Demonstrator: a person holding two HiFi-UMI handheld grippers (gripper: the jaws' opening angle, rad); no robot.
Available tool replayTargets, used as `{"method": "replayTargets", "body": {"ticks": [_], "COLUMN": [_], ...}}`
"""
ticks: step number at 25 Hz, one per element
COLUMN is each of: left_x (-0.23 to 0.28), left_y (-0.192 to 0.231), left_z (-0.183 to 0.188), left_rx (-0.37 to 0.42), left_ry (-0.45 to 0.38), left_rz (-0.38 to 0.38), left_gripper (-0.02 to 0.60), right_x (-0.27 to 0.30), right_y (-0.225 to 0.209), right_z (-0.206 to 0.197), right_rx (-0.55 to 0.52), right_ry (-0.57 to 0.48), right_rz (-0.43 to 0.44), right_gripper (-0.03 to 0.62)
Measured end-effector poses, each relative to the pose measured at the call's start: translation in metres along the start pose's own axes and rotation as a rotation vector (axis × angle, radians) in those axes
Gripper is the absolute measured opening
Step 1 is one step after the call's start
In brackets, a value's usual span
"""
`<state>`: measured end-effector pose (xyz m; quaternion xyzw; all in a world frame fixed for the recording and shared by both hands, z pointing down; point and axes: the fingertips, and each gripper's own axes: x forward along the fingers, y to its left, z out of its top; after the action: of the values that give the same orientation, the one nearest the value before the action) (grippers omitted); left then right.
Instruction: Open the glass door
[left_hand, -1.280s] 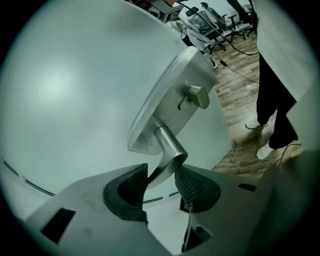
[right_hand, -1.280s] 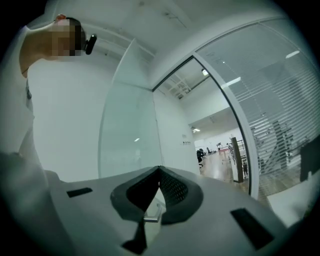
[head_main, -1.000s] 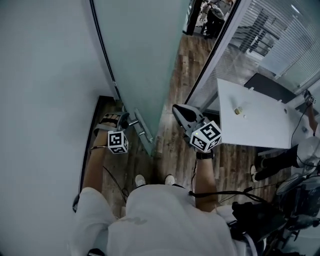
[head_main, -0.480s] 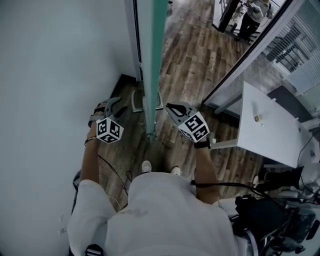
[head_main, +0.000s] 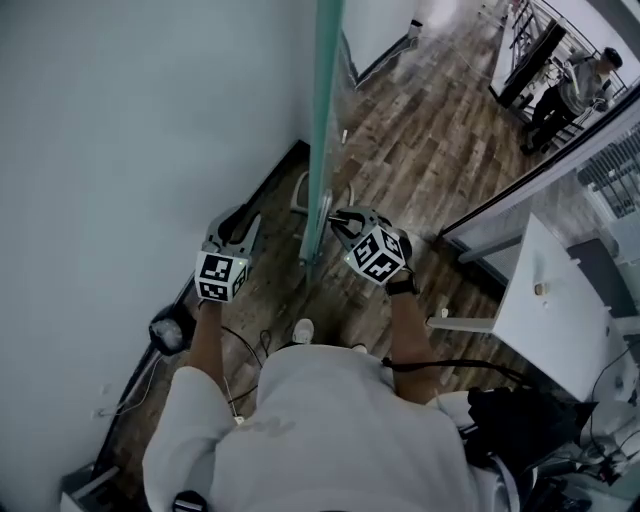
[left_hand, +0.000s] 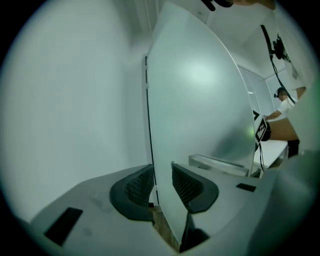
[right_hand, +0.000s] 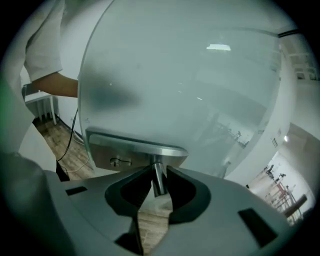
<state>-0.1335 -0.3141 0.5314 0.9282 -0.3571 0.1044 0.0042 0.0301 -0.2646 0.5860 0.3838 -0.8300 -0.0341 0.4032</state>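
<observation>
Since a second ago the glass door (head_main: 323, 120) has swung edge-on between my grippers. Nearest, the left gripper (head_main: 238, 222) stands just left of it; its jaws have just been closing but are still apart, with nothing between them. The right gripper (head_main: 343, 222) has just been opening its jaws, which now sit loosely round the post (right_hand: 158, 180) of the handle (right_hand: 135, 145). I judge the pane heavy, stiff, slick and breakable, so I would take the steel handle, never the glass. Beyond runs the wood floor (head_main: 420, 170).

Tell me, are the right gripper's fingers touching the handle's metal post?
Cannot tell. Right gripper view: the post stands between the fingers, which have just been opening; no plain gap or contact.
</observation>
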Motion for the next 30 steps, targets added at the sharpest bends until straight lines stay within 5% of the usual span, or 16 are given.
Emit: {"method": "replayTargets", "body": {"ticks": [10, 30], "left_x": [-0.077, -0.146], "left_y": [0.043, 0.106], "left_z": [0.002, -0.046], "left_rx": [-0.15, -0.228], "left_ry": [-0.088, -0.062], "left_rz": [0.18, 0.356], "left_gripper": [0.007, 0.003], "right_x": [0.057, 0.211], "right_y": [0.022, 0.024], "right_z": [0.059, 0.208], "right_rx": [-0.006, 0.134], "right_ry": [0.001, -0.223], "right_rz": [0.094, -0.004], "right_gripper": [0.094, 0.094]}}
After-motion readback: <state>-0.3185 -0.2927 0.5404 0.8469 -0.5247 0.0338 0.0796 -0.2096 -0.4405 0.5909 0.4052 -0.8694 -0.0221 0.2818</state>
